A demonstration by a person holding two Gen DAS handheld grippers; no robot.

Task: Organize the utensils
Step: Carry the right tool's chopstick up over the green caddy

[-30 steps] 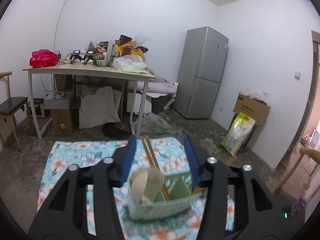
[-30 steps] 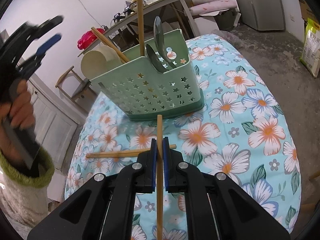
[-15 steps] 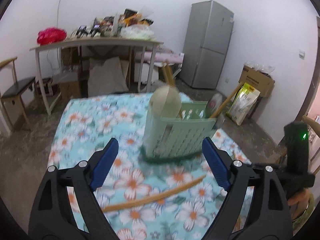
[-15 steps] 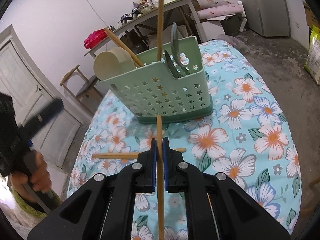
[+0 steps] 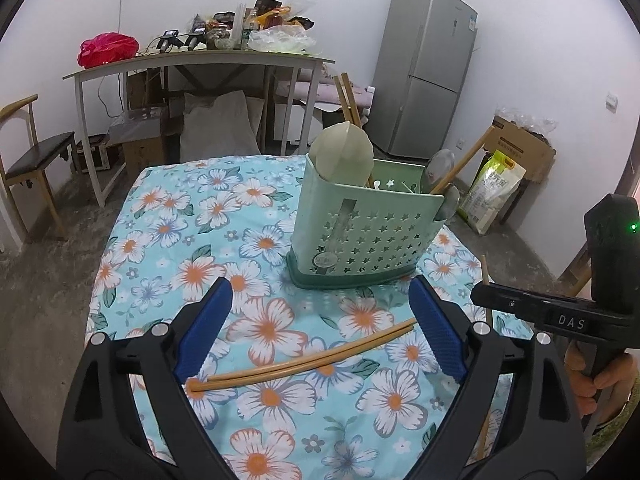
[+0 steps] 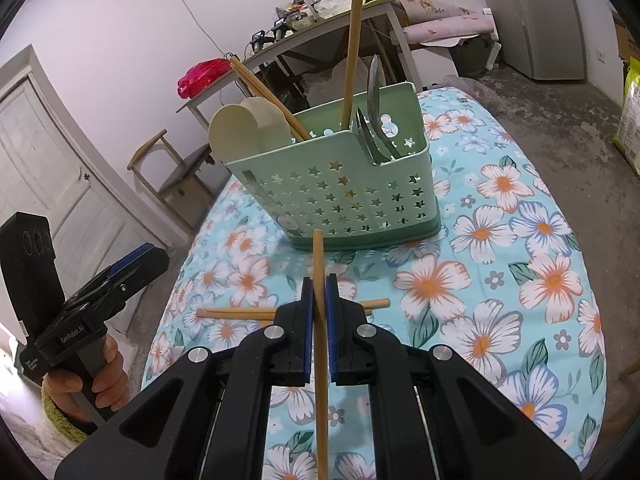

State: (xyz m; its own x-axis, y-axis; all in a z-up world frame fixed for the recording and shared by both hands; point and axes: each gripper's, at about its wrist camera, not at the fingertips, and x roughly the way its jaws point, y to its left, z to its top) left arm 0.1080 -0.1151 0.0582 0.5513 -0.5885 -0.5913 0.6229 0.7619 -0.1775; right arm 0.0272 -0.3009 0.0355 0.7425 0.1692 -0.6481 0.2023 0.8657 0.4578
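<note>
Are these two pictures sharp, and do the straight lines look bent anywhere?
Left wrist view: sharp; the fisheye lens bows the far table and the fridge, and the corners are black. Right wrist view: mostly sharp, the cloth slightly soft near the basket; the door frame curves. Light is even, without glare.

Left gripper (image 5: 320,330) jaws have just been opening and stand wide over a pair of chopsticks (image 5: 304,362) lying on the floral cloth (image 5: 168,216), pads clear of them. Green star-holed caddy (image 5: 360,232) stands beyond, holding utensils. Right gripper (image 5: 560,316) at right edge
</note>
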